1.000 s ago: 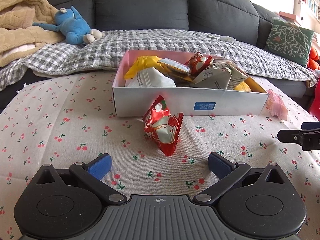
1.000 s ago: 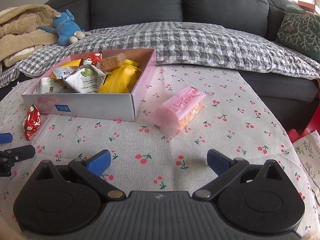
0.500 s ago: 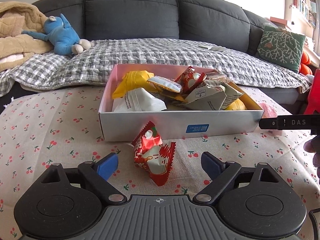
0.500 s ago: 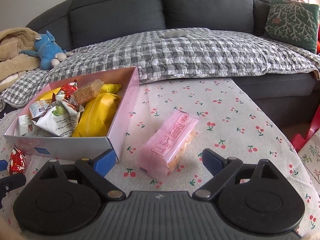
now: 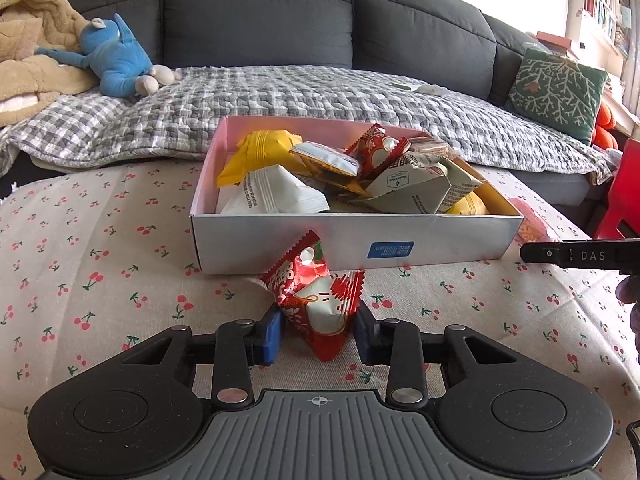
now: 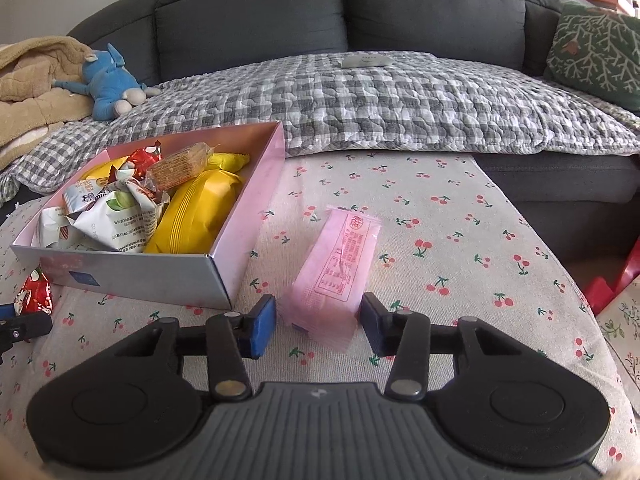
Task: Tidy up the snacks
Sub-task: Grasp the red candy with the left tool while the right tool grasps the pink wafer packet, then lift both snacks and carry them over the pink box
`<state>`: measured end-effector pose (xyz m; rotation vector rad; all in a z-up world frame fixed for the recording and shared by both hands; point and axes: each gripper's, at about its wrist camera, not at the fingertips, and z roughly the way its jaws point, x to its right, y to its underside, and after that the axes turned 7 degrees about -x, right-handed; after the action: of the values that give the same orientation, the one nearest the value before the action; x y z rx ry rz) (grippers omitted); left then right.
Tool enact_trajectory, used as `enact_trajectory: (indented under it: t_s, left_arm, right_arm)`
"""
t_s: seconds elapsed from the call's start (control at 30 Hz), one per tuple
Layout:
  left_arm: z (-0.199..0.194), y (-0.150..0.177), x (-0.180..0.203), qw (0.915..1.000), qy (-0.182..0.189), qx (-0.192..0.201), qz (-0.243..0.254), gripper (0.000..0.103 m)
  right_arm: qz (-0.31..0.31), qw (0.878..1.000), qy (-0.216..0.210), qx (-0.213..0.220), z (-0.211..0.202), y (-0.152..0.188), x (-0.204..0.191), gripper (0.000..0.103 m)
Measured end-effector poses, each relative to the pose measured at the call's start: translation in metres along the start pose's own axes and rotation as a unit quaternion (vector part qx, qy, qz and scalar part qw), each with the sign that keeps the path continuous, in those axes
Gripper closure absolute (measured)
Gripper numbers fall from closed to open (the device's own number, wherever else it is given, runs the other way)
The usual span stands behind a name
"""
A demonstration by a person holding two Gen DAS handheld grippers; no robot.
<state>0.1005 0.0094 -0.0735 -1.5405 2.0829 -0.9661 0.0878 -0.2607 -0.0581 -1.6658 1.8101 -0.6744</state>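
A shallow box (image 5: 280, 236), pink inside and silver outside, sits on the cherry-print tablecloth with several snack packets in it; it also shows in the right wrist view (image 6: 160, 280). My left gripper (image 5: 320, 334) is shut on a red-and-white snack packet (image 5: 316, 296) just in front of the box. My right gripper (image 6: 318, 326) has its blue pads either side of the near end of a pink snack packet (image 6: 340, 260) lying right of the box, close to it with small gaps showing.
A grey sofa with a checked quilt (image 5: 320, 96), a blue plush toy (image 5: 116, 56) and a green cushion (image 5: 556, 92) stands behind the table. A red object (image 6: 612, 280) is at the right table edge. The right gripper's side (image 5: 580, 256) shows in the left wrist view.
Both grippers moved forward and narrowed. The left one closed onto the red packet; the right one came around the near end of the pink packet.
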Motion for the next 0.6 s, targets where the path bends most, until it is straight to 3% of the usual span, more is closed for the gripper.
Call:
enact_trajectory:
  t_s: [0.33,0.6]
  left_arm:
    - [-0.008,0.005,0.013,0.9994,0.027,-0.017,0.015,0.082]
    - [-0.015,0.007,0.018,0.9986,0.041,-0.028,0.017,0.082]
  right_arm:
    - [-0.003,1.0,-0.022,-0.02,-0.016,0.011,0.003,0.069]
    - [-0.038,0.996,-0.063,-0.052,-0.033,0.025,-0.016,0.069]
